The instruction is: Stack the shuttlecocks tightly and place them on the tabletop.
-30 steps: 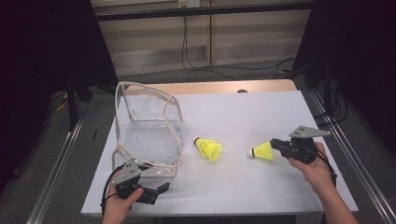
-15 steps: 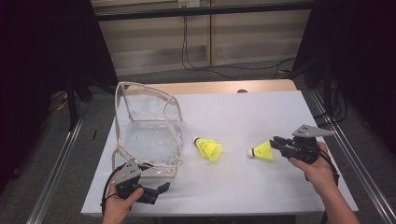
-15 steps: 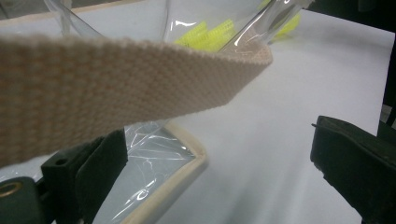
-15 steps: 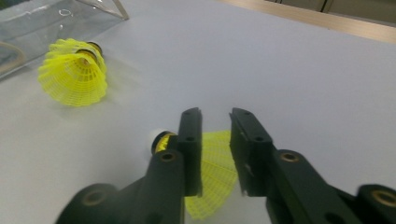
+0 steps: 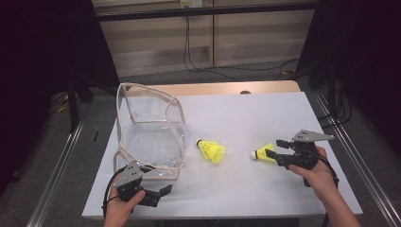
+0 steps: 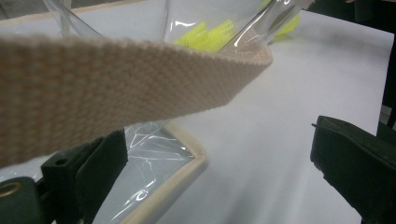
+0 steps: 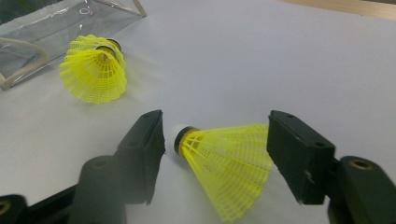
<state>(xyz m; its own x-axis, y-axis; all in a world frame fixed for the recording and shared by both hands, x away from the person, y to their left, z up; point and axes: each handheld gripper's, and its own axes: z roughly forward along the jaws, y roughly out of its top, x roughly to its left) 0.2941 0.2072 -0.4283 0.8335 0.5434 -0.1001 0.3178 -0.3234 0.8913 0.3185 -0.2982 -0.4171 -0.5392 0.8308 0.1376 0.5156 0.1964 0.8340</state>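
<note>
While the right gripper [image 5: 270, 147] is lying low over the white table [image 5: 265, 113] near its right edge, its 2 black jaws are standing on either side of a yellow plastic shuttlecock [image 7: 224, 168], and they have just been opening. In the right gripper view the shuttlecock is lying on its side between them, cork tip toward the left jaw and mesh skirt flaring toward the right one, with a sliver of daylight on each side, so the pads are not pressing on it; it is resting on the table by its own weight. Judging from that, this shuttlecock is being let go here rather than picked up.

A 2nd yellow shuttlecock [image 5: 212, 150] is lying well apart from the first, nearer the middle of the table and just beside the clear plastic pouch [image 5: 151, 137], its skirt facing the right gripper's camera.

The left gripper [image 5: 163, 191] is sitting at the near left corner, level with the table and pointing at the pouch's front edge. In the left gripper view its jaws are standing wide apart; a beige webbing strap [image 6: 116, 88] is crossing above the left jaw and the pouch's beige-trimmed corner [image 6: 187, 163] is lying just beside that jaw, but nothing is being squeezed. Placed so, this hand is probably waiting to steady or hold open the pouch, whose stiff rim is arching upward and keeping its mouth wide toward the shuttlecocks.
</note>
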